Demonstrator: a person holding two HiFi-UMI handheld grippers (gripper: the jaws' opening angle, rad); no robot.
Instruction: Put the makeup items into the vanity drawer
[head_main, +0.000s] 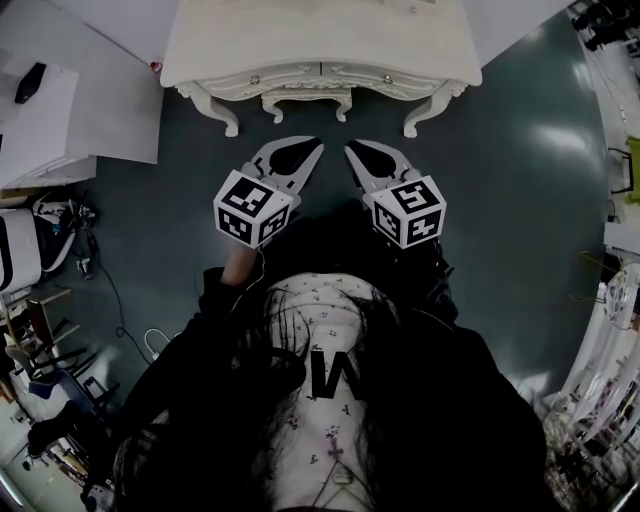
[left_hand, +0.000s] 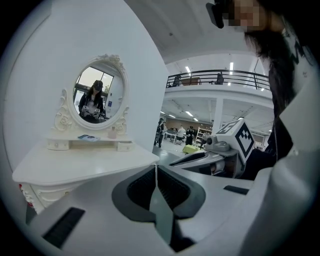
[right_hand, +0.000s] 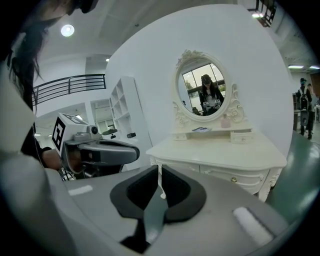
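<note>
Dark floor (head_main: 500, 200) surrounds the white vanity (head_main: 320, 45) at twelve o'clock. We hold left gripper (head_main: 314, 147) and right gripper (head_main: 350, 150) before it, both clenched, empty. Its drawer (right_hand: 240, 175) is closed; a pink bottle (right_hand: 226, 121) stands on the mirror shelf (right_hand: 210, 134).

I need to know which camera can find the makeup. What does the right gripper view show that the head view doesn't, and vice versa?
Only the right gripper view: the oval white-framed mirror and the small shelf beneath it, holding a pale pink bottle and a flat blue item. Only the head view: the right gripper from outside, with its black-and-white marker cube. Both: the cream vanity table, drawers shut, and the left gripper, jaws together.
</note>
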